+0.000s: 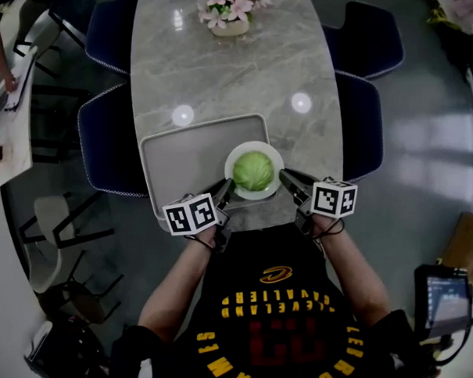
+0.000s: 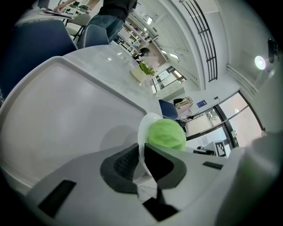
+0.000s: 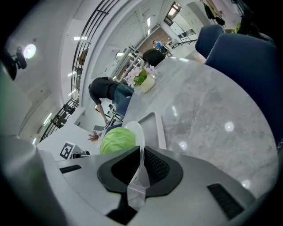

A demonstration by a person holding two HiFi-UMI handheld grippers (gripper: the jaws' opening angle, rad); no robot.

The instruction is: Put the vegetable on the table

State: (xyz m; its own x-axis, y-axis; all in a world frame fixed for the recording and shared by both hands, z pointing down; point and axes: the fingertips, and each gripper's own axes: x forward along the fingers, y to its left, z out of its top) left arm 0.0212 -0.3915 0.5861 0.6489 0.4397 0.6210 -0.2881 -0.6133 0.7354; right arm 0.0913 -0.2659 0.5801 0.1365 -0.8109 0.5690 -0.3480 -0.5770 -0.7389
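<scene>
Each claw is clenched on the rim of the white plate (image 1: 275,156): the left gripper (image 2: 142,155) pinches its left edge and the right gripper (image 3: 141,155) its right edge, so the line of grip runs side to side. The cabbage (image 1: 254,170) sits centred on the plate between them, with neither gripper nearer. The plate overlaps the near right corner of the grey tray (image 1: 183,158) on the marble table (image 1: 226,74). Whether it rests there or hangs above cannot be told.

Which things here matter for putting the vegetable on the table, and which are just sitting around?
In the job: cabbage, white plate under it, left gripper and right gripper both clamped on its rim, table.
Just there: grey tray, flower pot, blue chairs.
</scene>
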